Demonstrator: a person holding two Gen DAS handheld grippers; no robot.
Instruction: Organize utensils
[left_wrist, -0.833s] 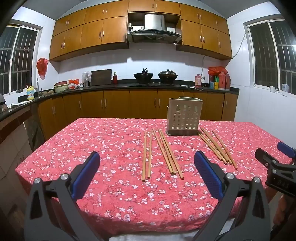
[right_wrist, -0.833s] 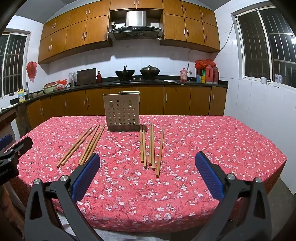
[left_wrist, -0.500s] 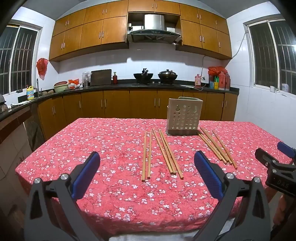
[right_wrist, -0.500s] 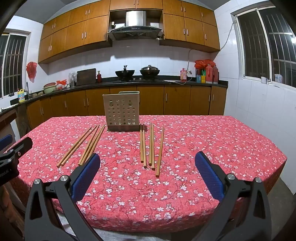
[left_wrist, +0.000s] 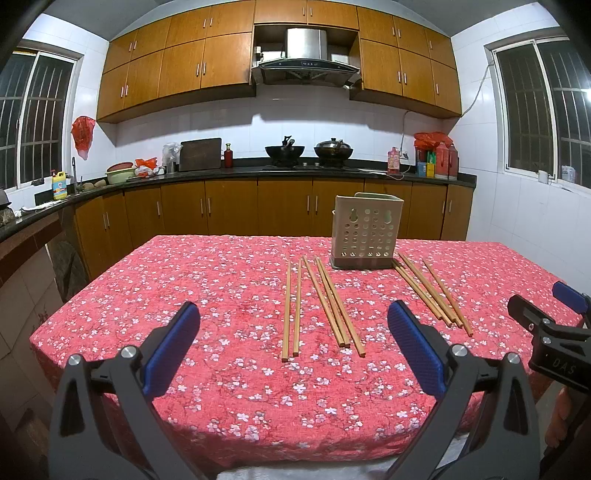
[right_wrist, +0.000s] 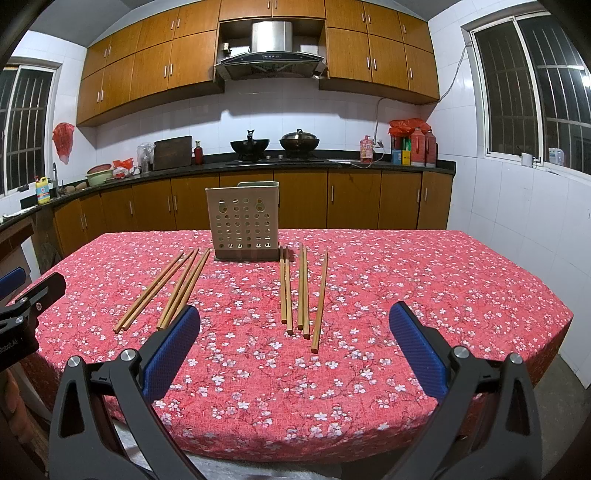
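A beige perforated utensil holder stands upright on the red floral tablecloth; it also shows in the right wrist view. Several wooden chopsticks lie flat in two groups, one group left of the holder and one group right of it. In the right wrist view these are the left group and the right group. My left gripper is open and empty, near the table's front edge. My right gripper is open and empty, also at the front edge.
The right gripper's body shows at the right edge of the left wrist view. The left gripper's body shows at the left edge of the right wrist view. Kitchen counters with woks run behind the table.
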